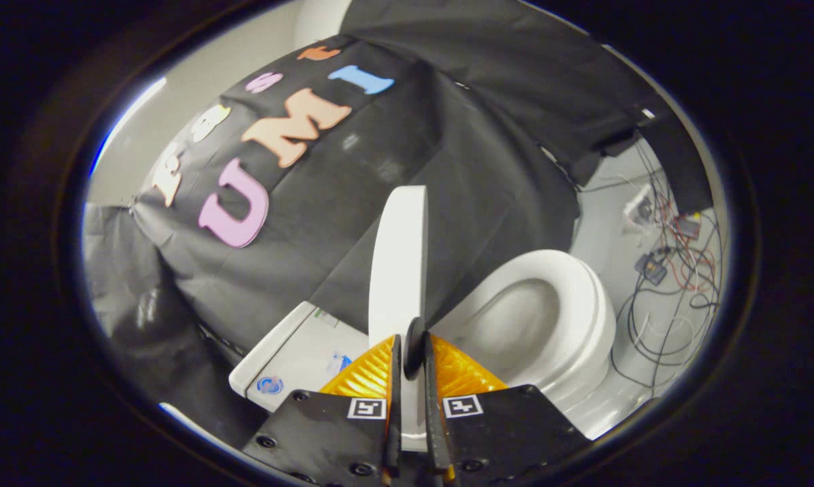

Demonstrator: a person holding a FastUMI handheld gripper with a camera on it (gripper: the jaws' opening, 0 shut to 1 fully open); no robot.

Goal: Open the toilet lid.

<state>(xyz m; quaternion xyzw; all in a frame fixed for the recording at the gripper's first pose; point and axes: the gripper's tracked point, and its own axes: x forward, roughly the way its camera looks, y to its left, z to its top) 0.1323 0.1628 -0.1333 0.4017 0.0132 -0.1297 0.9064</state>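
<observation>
I've got the tool (410,352) closed down to a narrow gap on the edge of the toilet lid (399,257). Both orange-backed fingers (370,372) sit either side of the lid's thin rim at bottom centre of the frame. It looks like both press on it, though the contact sits right at the lens and I can't fully confirm the grip on the right side.

Progress: lid is already up, seen edge-on, running from between the fingers up to mid-frame. It stands roughly upright relative to the seat. The seat (583,304) and bowl (522,325) are exposed at lower right of the frame. I'd call the lift mostly done. What's left, as I judge it: tip the lid the last bit back toward the tank (292,358) at lower left so it rests on its own, then let go and back out.

Surroundings: black cloth booth wall (380,169) behind the toilet, close to the tank. Loose cables (664,297) and small electronics on the pale floor (603,223) at right of frame, well apart from the lid's path. Nothing I can see blocks the swing; the cloth behind is the only thing the lid might brush.
</observation>
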